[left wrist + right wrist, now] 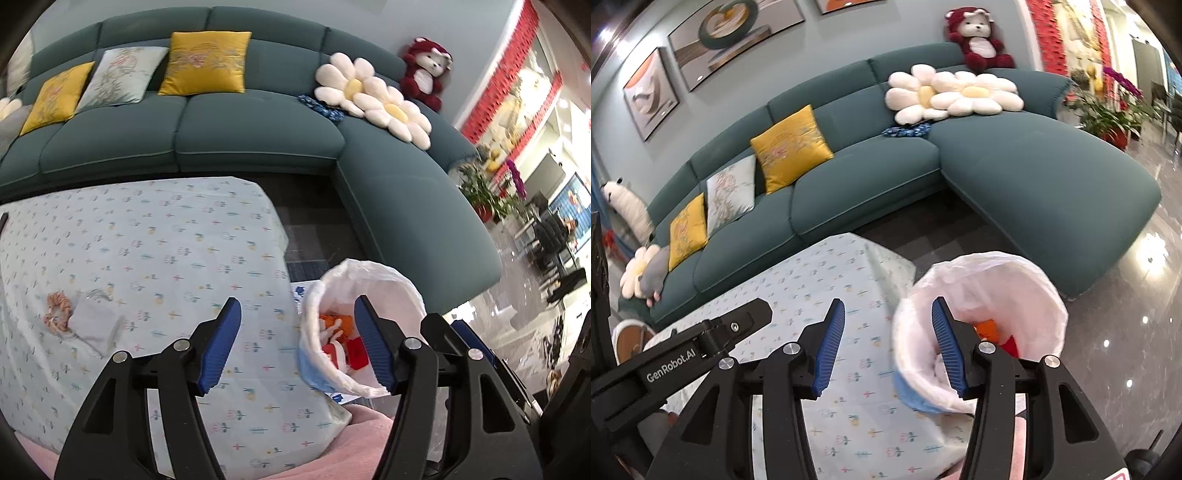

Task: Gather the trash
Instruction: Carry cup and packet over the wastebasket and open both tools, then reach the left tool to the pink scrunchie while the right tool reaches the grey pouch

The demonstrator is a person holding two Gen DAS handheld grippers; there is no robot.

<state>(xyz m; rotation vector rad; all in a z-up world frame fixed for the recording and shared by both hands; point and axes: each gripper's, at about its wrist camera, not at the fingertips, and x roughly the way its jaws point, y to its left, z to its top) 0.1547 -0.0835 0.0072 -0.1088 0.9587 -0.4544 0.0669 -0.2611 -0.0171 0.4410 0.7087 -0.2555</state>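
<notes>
A trash bin (pixel 388 280) lined with a white bag stands on the floor by the table's right corner, with orange, red and white scraps (pixel 343 339) inside; in the right wrist view the bin (pixel 990 273) shows the same scraps. My left gripper (pixel 297 314) is open and empty, its right finger over the bin mouth, its left over the table. My right gripper (pixel 888 310) is open and empty, straddling the bin's near rim. On the patterned tablecloth (pixel 155 240) lie an orange scrunchie (pixel 59 310) and a crumpled white tissue (pixel 94 321) at the left.
A teal corner sofa (pixel 258 125) with yellow cushions (pixel 207 62), flower pillows (pixel 373 96) and a red plush bear (pixel 424 74) runs behind the table. A dark rug (pixel 317 229) lies between. Glossy floor (pixel 1137 295) and potted plants (pixel 1108 118) are at the right. The left gripper's body (pixel 683 350) crosses the right wrist view.
</notes>
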